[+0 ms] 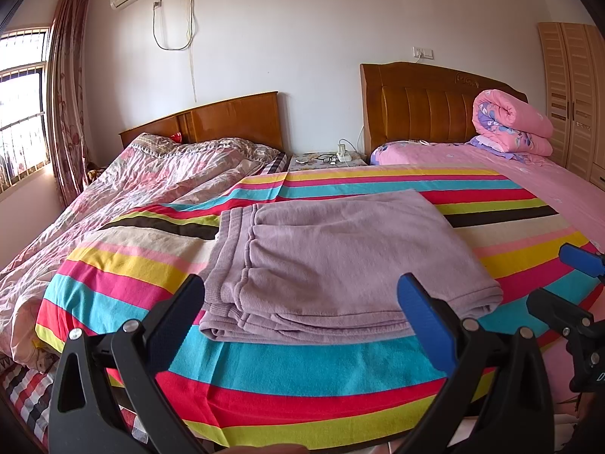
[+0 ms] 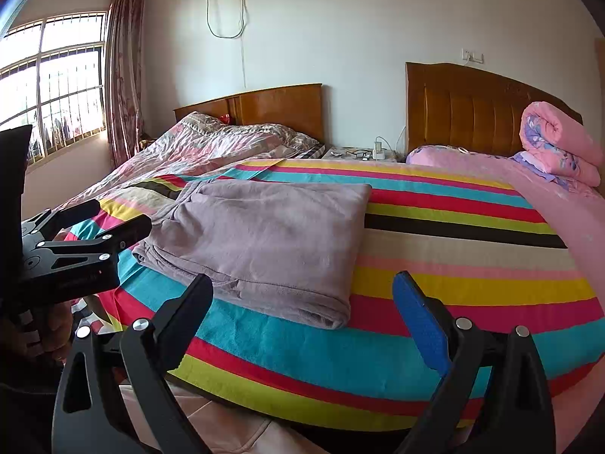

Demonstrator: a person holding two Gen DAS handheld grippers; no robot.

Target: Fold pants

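We hold the left hand-held gripper (image 1: 302, 302) with its jaws spread wide and nothing between them, hovering just short of the near edge of the pants (image 1: 340, 257). The mauve pants lie folded into a neat rectangle on the striped blanket (image 1: 302, 370), waistband toward nine o'clock. Our right hand-held gripper (image 2: 302, 302) is likewise parted and empty, poised off the garment's near corner, with the pants (image 2: 264, 234) toward eleven o'clock from it. The blanket (image 2: 472, 265) spans two beds pushed together. A rolled pink quilt (image 1: 510, 125) sits at two o'clock by the headboard (image 1: 416, 109); a nightstand (image 1: 325, 160) stands between the beds at twelve.
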